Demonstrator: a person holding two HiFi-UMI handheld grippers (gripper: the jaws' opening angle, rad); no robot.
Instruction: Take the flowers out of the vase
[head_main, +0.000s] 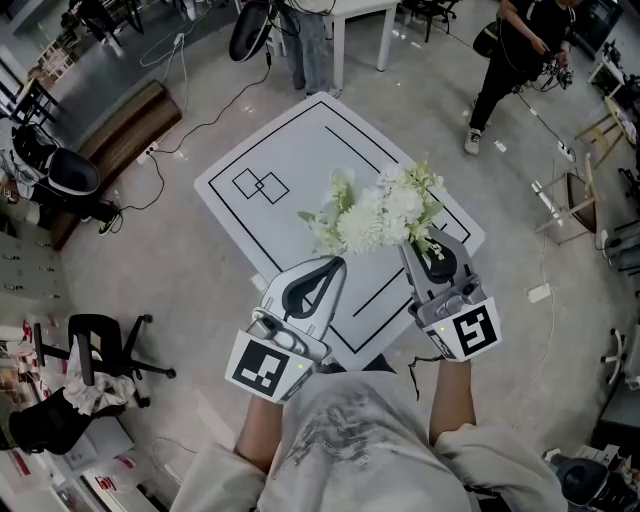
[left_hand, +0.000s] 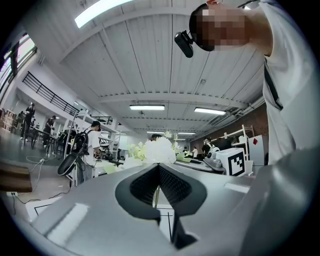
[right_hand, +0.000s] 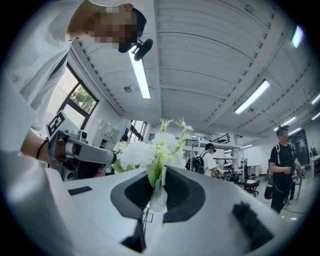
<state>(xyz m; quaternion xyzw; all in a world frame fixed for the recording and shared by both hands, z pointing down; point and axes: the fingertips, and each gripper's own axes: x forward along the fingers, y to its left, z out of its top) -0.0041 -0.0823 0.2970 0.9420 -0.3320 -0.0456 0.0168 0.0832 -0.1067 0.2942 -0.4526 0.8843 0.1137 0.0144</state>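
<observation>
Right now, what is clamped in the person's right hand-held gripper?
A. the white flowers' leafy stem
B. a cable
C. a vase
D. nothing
A: the right gripper view shows the right hand-held gripper shut on the leafy stem of the white flowers.

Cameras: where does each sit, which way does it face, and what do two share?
Head view: on the person's head, facing steeply down at the table, flowers, left tongs and right tongs; forearms and shirt show.
Left gripper view: on the left tongs, facing along their shut tips into the flowers; the person's torso shows right.
Right gripper view: on the right tongs, shut on a flower stem; the person's arm shows left.
Both gripper views see the flowers and each other's tongs.
</observation>
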